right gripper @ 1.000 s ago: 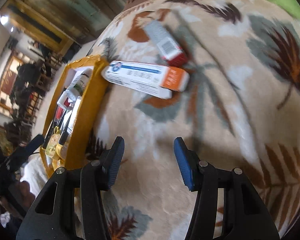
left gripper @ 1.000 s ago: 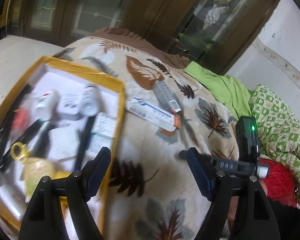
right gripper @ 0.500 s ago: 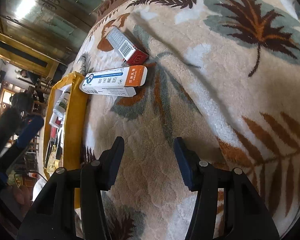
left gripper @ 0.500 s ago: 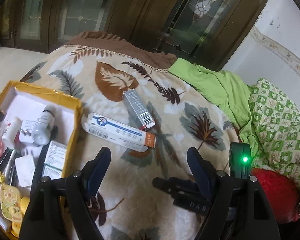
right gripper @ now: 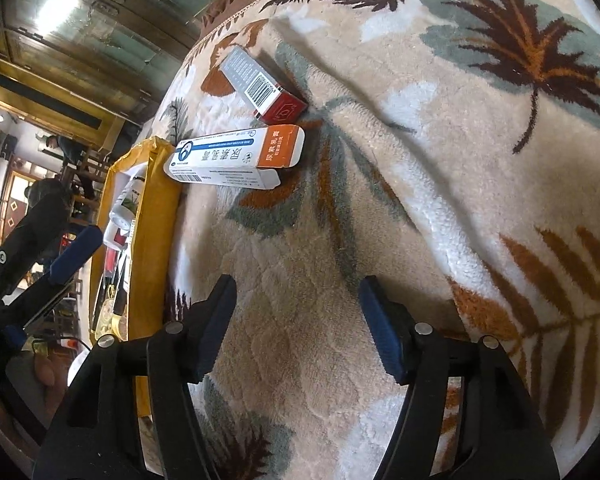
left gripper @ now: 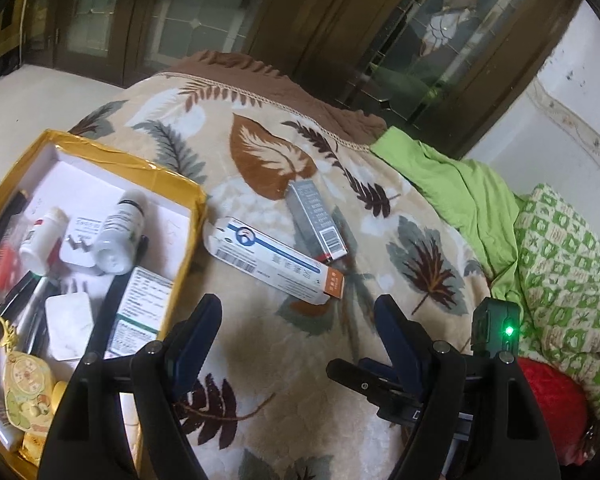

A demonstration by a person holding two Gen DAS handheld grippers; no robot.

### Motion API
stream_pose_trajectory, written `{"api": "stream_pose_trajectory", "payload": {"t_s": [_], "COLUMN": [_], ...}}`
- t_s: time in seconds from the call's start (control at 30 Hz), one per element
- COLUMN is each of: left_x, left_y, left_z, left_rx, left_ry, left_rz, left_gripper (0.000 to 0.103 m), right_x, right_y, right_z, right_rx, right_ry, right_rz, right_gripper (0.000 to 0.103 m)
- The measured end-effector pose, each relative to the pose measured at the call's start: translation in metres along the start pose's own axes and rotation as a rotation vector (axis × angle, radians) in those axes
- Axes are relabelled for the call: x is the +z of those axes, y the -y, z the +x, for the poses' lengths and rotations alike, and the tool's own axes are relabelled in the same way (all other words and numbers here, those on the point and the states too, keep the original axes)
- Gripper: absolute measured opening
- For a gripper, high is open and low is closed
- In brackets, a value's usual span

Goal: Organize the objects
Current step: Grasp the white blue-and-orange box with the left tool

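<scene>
Two cartons lie on the leaf-patterned blanket (left gripper: 260,360). One is a long white box with a blue stripe and an orange end (left gripper: 274,262) (right gripper: 236,156); the other is a grey box with a red end (left gripper: 318,216) (right gripper: 260,84). They touch at the orange and red ends. My left gripper (left gripper: 298,312) hovers open just short of the white box, nothing between its fingers. My right gripper (right gripper: 296,284) hangs over bare blanket nearer than both cartons, its jaws opening and empty. Its black body (left gripper: 380,384) shows low right in the left wrist view.
A yellow-rimmed open box (left gripper: 192,216) (right gripper: 152,216) sits left of the cartons, holding white bottles, small packets, pens and a keyring. Green cloth (left gripper: 452,176) and a green-checked pillow (left gripper: 560,272) lie to the right. Glass-paned wooden doors stand behind.
The right gripper's jaws have spread wider. The left wrist view has swung across the yellow box and cartons and now shows both. The right wrist view has rolled slightly.
</scene>
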State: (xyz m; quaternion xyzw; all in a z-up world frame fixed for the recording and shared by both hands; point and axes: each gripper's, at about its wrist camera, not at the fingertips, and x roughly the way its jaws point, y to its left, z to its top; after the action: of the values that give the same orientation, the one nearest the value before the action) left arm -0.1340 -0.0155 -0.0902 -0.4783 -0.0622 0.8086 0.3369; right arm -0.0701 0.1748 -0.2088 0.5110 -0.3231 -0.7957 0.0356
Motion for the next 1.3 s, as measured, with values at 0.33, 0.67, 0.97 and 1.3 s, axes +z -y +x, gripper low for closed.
{"api": "stream_pose_trajectory", "payload": {"t_s": [0.33,0.67,0.97,1.3], "left_x": [-0.006,0.001,0.038,0.045], "left_y": [-0.015,-0.031,-0.002,-0.019], "left_z": [-0.011,-0.001,0.073,0.137], "left_rx": [-0.001,-0.048,-0.017,0.222], "left_ry": [0.002,-0.022,-0.163,-0.39], "left_rz": [-0.044,-0.102,-0.144,-0.441], "left_gripper": [0.079,0.079,0.079,0.079], "right_x": [0.001,0.009,0.014,0.013], "right_y": [-0.008,-0.005,0.014,0.01], "right_z": [0.003,-0.029,-0.028,-0.026], "right_rx": [-0.013,-0.049,-0.053,-0.039], "right_ry": [-0.022,0.093,0.095,0.09], "right_rz": [-0.047,-0.001,0.074,0.062], "right_gripper": [0.079,0.078,0.078,0.078]}}
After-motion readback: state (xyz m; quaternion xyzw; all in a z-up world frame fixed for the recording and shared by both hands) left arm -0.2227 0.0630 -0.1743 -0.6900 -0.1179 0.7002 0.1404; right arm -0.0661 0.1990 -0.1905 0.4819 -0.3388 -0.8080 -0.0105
